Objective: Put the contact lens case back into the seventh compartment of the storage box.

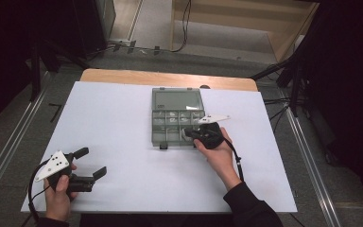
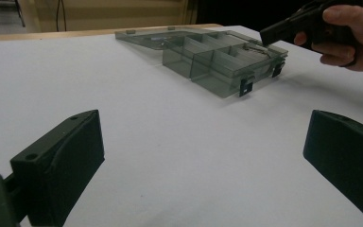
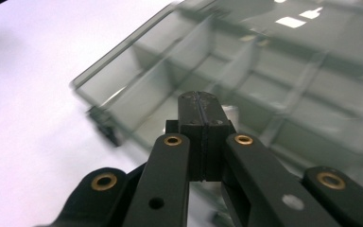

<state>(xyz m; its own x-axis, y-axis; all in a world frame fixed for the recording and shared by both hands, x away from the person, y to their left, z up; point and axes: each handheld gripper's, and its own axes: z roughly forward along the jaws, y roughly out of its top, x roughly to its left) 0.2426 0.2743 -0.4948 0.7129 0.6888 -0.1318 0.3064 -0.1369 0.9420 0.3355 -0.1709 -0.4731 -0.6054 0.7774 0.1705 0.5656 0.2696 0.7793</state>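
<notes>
I count one white table (image 1: 123, 142), and on it one clear compartment box (image 1: 177, 117) with its lid lying open. Two grippers are under my watch, the left gripper (image 1: 90, 163) and the right gripper (image 1: 189, 133), each in one of two hands. How many small parts sit in the compartments, I cannot tell.

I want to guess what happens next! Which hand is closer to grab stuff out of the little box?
Probably the right gripper: its shut jaws hover over the open compartment box. The left gripper waits, open, far off at the table's near edge.
</notes>
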